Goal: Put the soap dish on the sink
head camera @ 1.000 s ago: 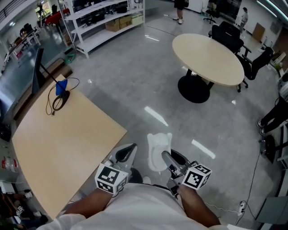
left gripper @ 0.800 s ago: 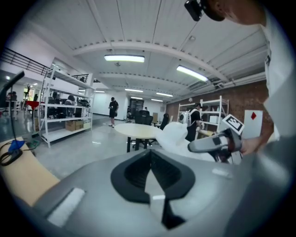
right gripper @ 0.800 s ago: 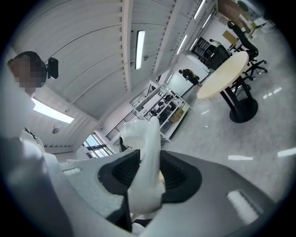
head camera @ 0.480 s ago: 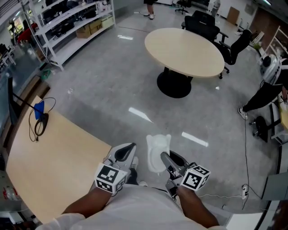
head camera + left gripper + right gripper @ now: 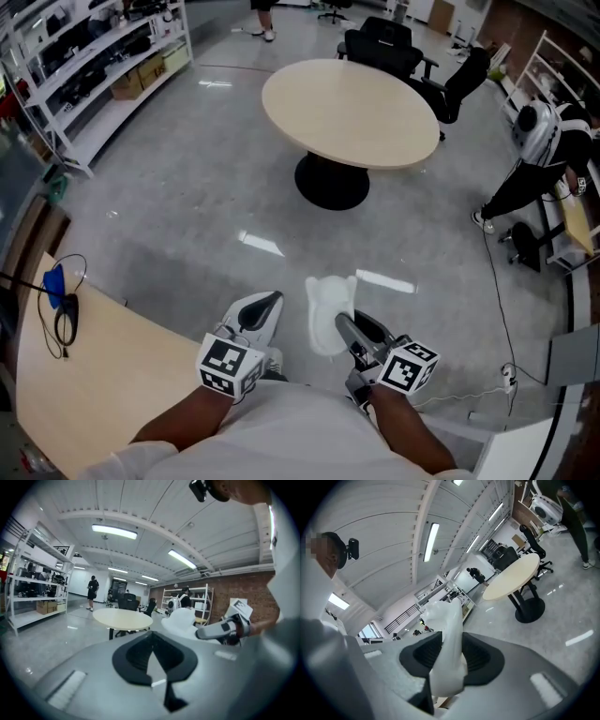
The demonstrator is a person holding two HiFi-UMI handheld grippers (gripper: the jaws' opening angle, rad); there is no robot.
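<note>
Soap dish [image 5: 328,305] in right gripper [image 5: 345,328], held fwd.

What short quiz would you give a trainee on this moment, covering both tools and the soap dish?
1. True or false: the left tool is carrying the soap dish.
2. How does the right tool stand? A. shut on the soap dish; B. open and empty; C. shut and empty.
3. Short answer: what pale furniture stands in front of the dark chairs?
Key: 1. False; its jaws are together with nothing between them. 2. A. 3. The round table.
</note>
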